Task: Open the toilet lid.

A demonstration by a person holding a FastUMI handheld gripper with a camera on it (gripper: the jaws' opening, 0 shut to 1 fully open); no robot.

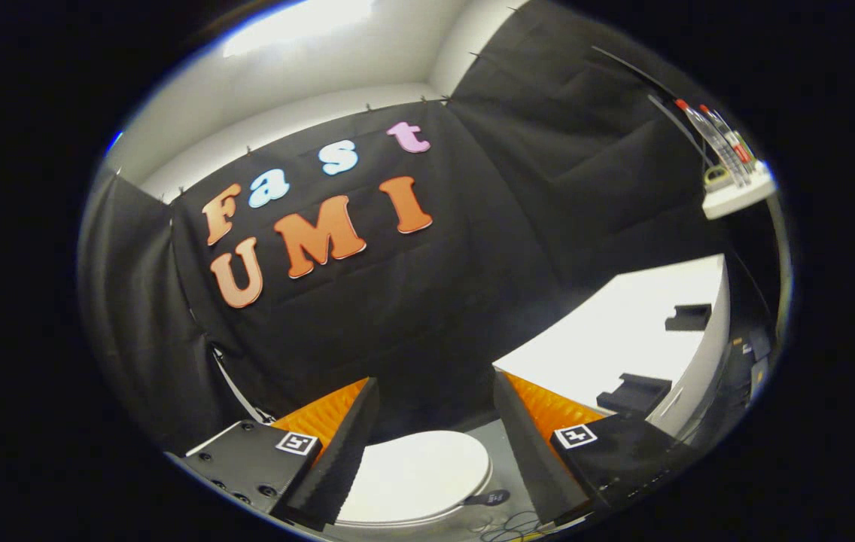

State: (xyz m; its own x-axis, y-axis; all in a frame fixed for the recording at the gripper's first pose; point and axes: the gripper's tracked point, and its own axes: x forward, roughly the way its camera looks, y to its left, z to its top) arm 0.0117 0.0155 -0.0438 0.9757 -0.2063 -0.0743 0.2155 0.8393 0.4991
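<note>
Black-draped booth, claw [435, 391] spread wide above closed toilet lid [420, 474].

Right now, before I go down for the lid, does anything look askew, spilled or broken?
Nothing stands out. The toilet lid lies closed and flat, seen between the open gripper fingers. A white table stands beyond, to the right.
</note>
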